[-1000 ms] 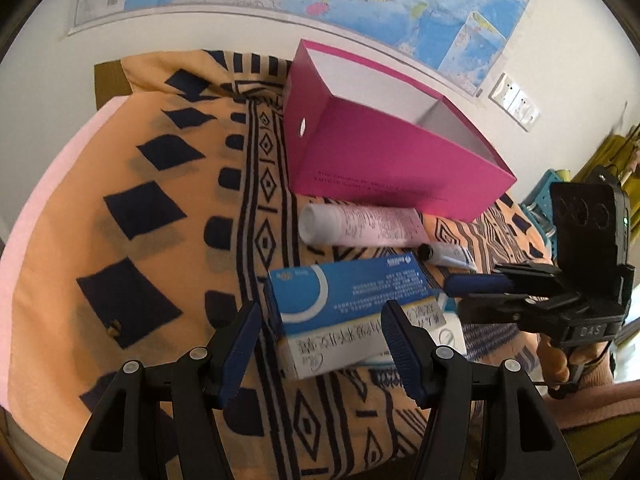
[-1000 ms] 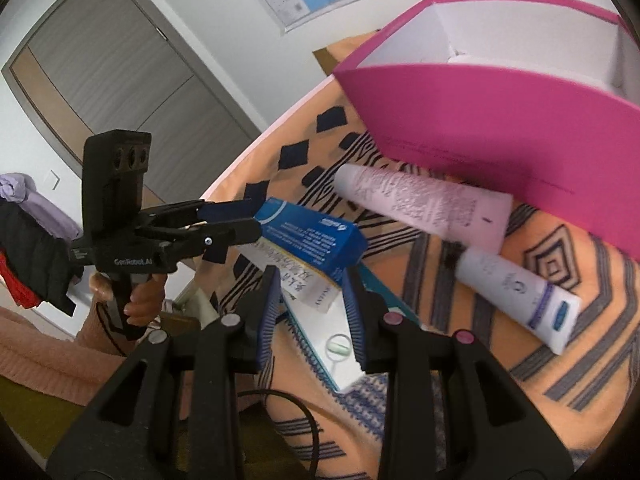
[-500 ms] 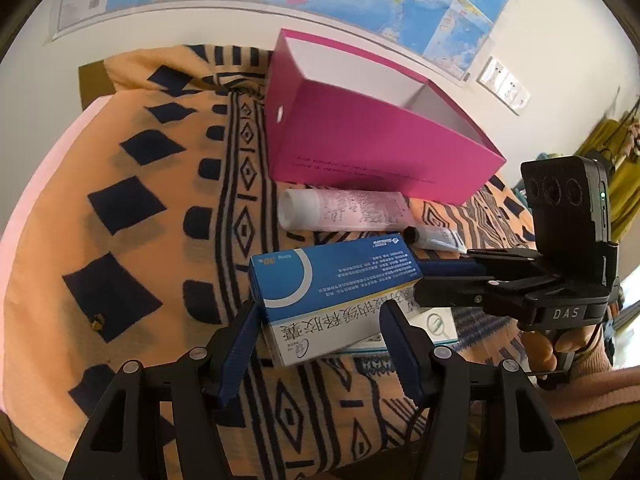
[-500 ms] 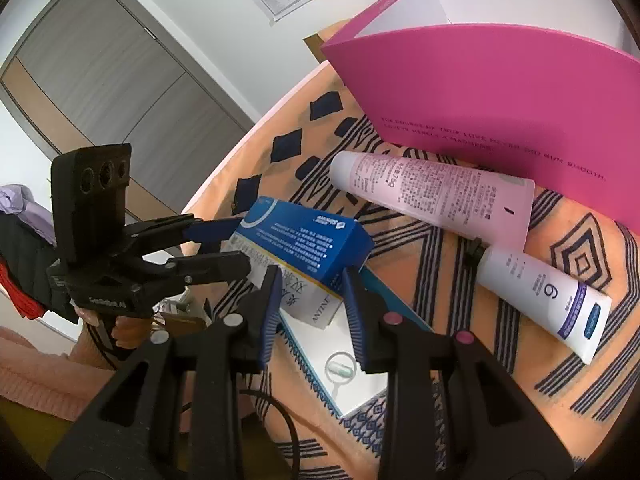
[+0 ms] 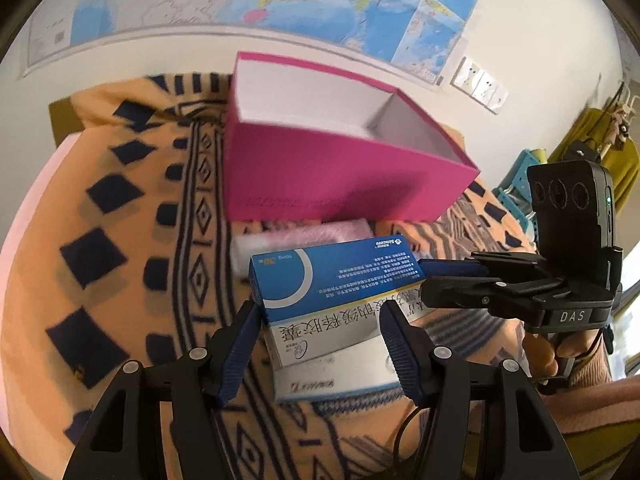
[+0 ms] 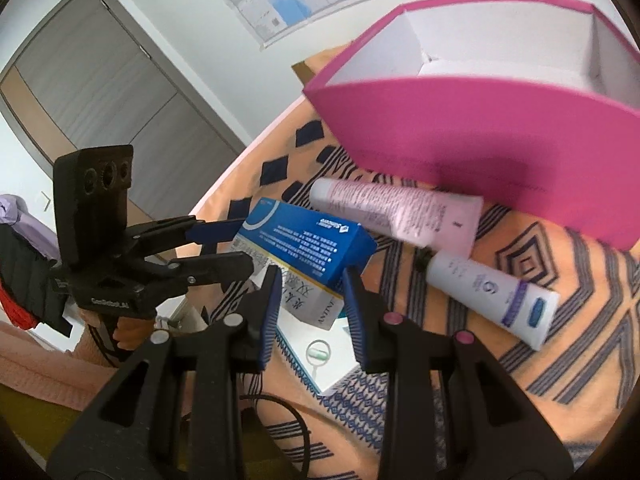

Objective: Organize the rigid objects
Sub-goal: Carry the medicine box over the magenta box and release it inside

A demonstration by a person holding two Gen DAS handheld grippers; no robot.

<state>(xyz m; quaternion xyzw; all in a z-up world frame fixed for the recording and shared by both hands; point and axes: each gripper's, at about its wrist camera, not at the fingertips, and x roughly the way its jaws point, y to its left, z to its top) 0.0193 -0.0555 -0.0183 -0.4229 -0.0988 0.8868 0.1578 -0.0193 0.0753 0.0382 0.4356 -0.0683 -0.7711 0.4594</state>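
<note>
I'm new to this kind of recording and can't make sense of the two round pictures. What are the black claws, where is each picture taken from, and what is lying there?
There is no robot here. A person holds a hand-held gripper in each hand, and each carries a fisheye camera looking along its two blue-padded fingers, hence the round, bent pictures.

One picture looks from the left gripper, with the right gripper at its right side. The other looks from the right gripper, with the left one at its left side.

Both grippers are closed on one blue and white medicine box, each from a different side, holding it above a patterned orange cloth. Under it lies a flat white box. Nearby lie a pink tube and a white tube. Behind them stands an open pink box, where things probably go.
</note>
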